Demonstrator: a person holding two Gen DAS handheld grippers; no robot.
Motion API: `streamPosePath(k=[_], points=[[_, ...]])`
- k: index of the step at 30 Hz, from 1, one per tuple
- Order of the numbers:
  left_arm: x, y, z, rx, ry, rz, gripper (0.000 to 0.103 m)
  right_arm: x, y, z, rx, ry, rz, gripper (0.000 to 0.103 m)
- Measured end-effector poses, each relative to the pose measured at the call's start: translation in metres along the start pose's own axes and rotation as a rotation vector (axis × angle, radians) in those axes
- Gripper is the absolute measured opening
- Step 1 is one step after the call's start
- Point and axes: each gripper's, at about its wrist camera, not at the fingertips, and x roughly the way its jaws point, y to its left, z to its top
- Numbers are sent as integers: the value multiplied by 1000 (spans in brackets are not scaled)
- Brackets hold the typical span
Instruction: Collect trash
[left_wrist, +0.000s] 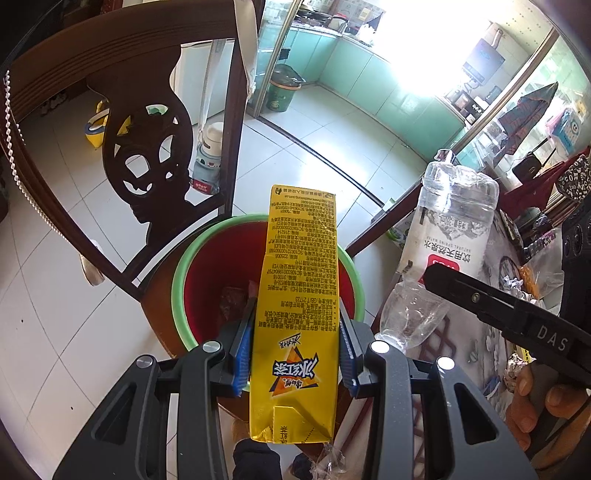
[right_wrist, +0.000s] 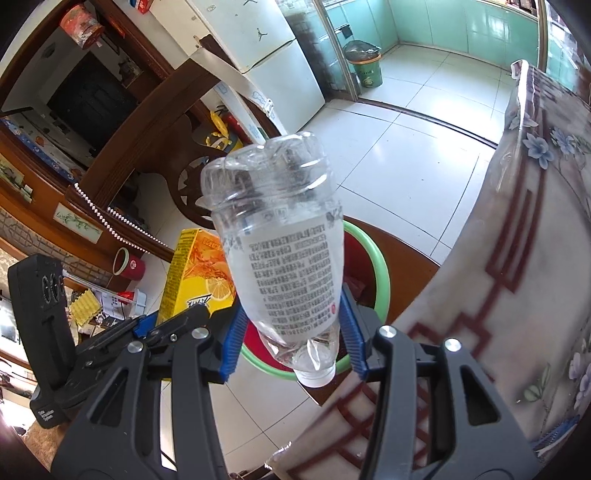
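Here my left gripper (left_wrist: 295, 354) clamps a yellow carton (left_wrist: 301, 280) above the red bin (left_wrist: 266, 236); beside it my right gripper (right_wrist: 291, 339) holds a crumpled clear bottle (right_wrist: 280, 243), labelled "NATURAL SPRING WATER".

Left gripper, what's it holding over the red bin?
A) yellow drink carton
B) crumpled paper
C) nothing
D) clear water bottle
A: in the left wrist view the left gripper has its blue pads pressed on both sides of the yellow drink carton, which hangs above the red bin; the clear water bottle sits between the right gripper fingers instead.
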Motion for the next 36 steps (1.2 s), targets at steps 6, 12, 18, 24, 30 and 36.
streamPosePath(k=[6, 12, 18, 24, 30, 36], points=[[3, 3, 1, -15, 8, 2, 36, -5, -7, -3, 22, -15, -1, 58], [4, -3, 3, 1, -5, -9, 36, -25, -14, -13, 25, -28, -23, 59], [12, -12, 6, 19, 4, -9, 36, -46, -22, -27, 13, -42, -71, 59], [17, -20, 10, 11, -1, 17, 38, -66, -38, -39, 53, -71, -90, 59], [16, -28, 6, 19, -9, 36, 49, -78, -52, -50, 90, -81, -102, 60], [10, -44, 0, 54, -13, 38, 50, -90, -60, -59, 102, -98, -101, 62]])
